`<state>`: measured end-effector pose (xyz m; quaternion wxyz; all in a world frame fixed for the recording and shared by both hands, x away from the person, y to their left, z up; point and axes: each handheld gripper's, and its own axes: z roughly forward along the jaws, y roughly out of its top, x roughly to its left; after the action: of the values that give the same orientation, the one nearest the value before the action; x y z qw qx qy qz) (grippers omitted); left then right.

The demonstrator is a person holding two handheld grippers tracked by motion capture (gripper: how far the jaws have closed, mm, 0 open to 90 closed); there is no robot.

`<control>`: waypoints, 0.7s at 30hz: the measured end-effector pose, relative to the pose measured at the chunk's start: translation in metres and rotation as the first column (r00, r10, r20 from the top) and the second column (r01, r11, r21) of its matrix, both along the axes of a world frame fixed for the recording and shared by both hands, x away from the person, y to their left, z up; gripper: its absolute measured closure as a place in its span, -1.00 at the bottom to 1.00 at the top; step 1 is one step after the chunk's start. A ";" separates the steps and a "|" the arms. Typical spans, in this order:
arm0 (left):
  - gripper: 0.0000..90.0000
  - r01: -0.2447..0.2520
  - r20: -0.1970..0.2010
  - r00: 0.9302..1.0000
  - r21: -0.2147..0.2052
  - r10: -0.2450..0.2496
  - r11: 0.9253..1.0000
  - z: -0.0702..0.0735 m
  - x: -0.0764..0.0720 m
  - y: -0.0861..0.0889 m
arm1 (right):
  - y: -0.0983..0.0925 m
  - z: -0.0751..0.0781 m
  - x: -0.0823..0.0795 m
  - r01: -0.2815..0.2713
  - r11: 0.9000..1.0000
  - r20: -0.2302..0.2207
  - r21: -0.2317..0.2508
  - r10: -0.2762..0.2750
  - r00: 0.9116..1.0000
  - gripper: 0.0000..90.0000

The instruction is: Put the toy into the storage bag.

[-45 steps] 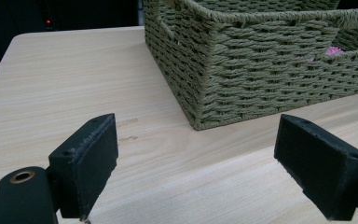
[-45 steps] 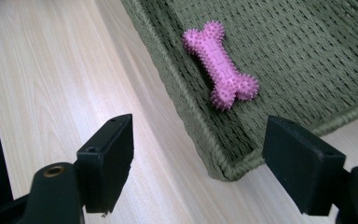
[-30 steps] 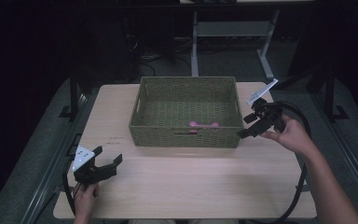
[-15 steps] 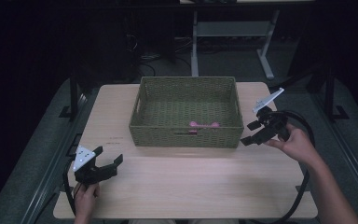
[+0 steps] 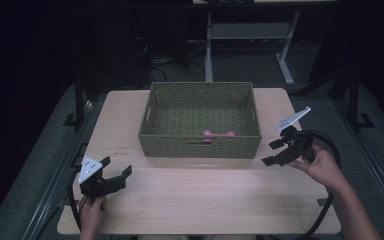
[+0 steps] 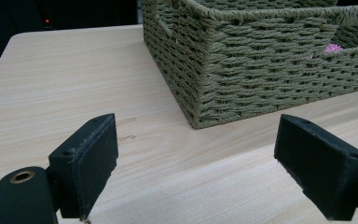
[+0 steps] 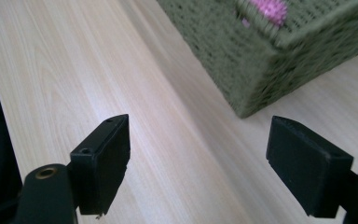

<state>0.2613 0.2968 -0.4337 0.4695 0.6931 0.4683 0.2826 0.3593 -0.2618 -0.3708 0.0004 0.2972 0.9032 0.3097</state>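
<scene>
A pale wooden surface (image 5: 200, 200) carries a green woven basket (image 5: 200, 145) at its middle. The left gripper (image 5: 114, 175) sits near the surface's front left corner, fingers (image 6: 86, 161) spread apart and empty. The right gripper (image 5: 275, 152) hangs just beside the basket's right front corner, also released. A small pink thing (image 5: 219, 133) lies inside the basket by its front wall.

basket (image 5: 198, 142): green wicker, upright, table centre | pink object (image 5: 219, 133): inside, front
</scene>
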 end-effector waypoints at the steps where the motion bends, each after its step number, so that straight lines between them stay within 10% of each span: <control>1: -0.71 0.001 0.001 1.000 0.002 -0.001 1.000 0.000 0.000 0.000 | 0.000 -0.001 -0.002 0.002 1.000 -0.003 -0.002 -0.002 1.000 -0.53; 21: -0.71 0.002 0.001 1.000 0.004 -0.002 1.000 0.000 0.000 -0.001 | -0.019 -0.034 -0.027 0.050 0.999 -0.019 0.015 -0.050 0.999 -0.54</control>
<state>0.2612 0.2957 -0.4337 0.4685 0.6943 0.4670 0.2835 0.3321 -0.2807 -0.4044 -0.0028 0.3226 0.8930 0.3139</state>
